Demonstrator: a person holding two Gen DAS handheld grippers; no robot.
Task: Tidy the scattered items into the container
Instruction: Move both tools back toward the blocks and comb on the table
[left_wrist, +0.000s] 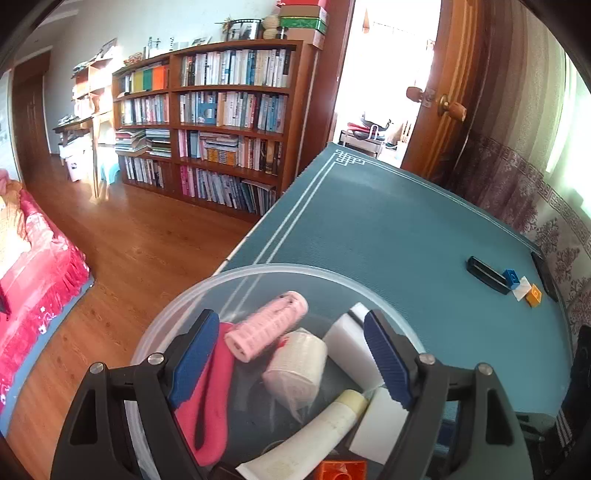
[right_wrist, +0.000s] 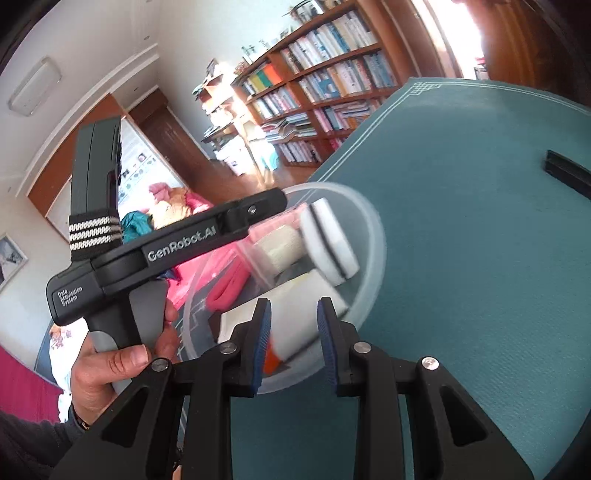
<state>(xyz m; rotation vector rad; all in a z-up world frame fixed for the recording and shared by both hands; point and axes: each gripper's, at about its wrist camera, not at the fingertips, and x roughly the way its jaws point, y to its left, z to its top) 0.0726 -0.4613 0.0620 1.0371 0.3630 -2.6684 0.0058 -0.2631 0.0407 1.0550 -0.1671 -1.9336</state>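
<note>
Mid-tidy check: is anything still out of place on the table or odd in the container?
Yes. Blue, white and orange blocks and a black tray still lie on the far side of the table, outside the container. Nothing looks spilled or damaged.

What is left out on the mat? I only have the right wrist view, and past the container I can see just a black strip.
Observer: Three small blocks lie right beside that black strip: a blue block, a white block and an orange block.
Operator: Is the left gripper holding anything? I see it only from the side.
Observer: No. The left gripper is open and empty above the container.
Operator: Anything in the container that I am missing?
Observer: A cream tube lies in it, below a pink hair roller.
</note>
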